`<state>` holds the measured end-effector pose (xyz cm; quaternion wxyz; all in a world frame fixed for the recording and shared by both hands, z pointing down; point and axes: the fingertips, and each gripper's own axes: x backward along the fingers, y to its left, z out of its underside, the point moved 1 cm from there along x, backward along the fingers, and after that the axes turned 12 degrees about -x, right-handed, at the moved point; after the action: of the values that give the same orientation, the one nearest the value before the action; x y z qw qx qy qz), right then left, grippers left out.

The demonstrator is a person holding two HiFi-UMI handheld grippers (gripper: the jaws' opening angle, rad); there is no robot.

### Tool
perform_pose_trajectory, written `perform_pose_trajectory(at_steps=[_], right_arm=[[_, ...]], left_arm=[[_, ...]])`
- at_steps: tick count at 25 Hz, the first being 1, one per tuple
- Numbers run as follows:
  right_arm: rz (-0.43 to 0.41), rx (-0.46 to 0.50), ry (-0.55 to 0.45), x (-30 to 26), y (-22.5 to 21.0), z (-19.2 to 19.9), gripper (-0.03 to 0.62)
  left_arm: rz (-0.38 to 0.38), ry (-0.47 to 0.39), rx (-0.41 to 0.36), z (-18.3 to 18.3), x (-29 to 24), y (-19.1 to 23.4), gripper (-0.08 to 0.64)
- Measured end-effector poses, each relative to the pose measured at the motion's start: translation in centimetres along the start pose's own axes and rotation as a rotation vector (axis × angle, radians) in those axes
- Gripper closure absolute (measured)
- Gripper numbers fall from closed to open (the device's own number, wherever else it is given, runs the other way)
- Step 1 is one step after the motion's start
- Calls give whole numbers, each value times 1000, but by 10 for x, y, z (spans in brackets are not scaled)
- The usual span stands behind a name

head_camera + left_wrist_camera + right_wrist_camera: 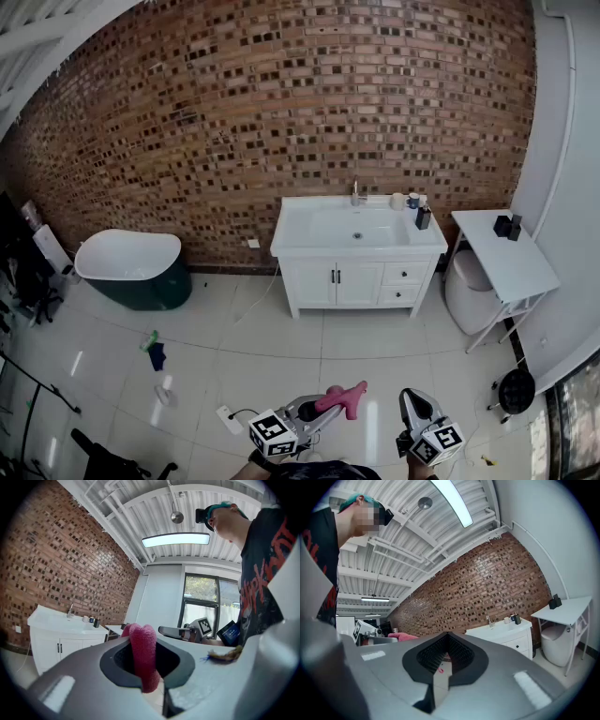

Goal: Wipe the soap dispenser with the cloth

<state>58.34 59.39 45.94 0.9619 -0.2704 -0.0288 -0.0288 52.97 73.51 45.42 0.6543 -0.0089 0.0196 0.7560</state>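
Brick wall (281, 112) behind small dark soap dispenser (423, 217); pink cloth (342, 397)

The tiled floor (281, 356) carries a white sink cabinet (319, 277), a white-and-green tub (131, 267), a white side table (511, 267), a power strip (230, 419) and a small green-and-blue item (154, 349).

On the cabinet top:
- a tap (355, 195)
- a white cup (397, 201)
- a dark soap dispenser (424, 217), near the right rear corner

On the side table: two dark items (507, 226), at the far end.
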Motion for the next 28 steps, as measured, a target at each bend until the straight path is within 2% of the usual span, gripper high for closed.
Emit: perform_pose_trajectory(at_steps=[5,9,12,16,22,25,28], right_arm=[[-25,-32,-6,7,-28,-9,591],[-75,-59,33,-12,-28,-2,591],[-77,-76,43,-26,-34,0,591],[-55,-50,40,-65,-48,-4,591],[-31,66,46,-150,-45,-23,591],[29,105,34,-169,-50,-35,591],[81,94,21,-188,-56,-39,591]], left_arm=[[-26,-16,7,1,-31,-12,514],[-42,5,66,16,-29,-6,514],[-45,14,110,31,-27,8,514],[-28,-15,93,30,-34,53,514],[12,-77,47,12,-33,147,515],[44,-84,44,7,-32,187,515],[70,-82,40,4,-29,229,514]])
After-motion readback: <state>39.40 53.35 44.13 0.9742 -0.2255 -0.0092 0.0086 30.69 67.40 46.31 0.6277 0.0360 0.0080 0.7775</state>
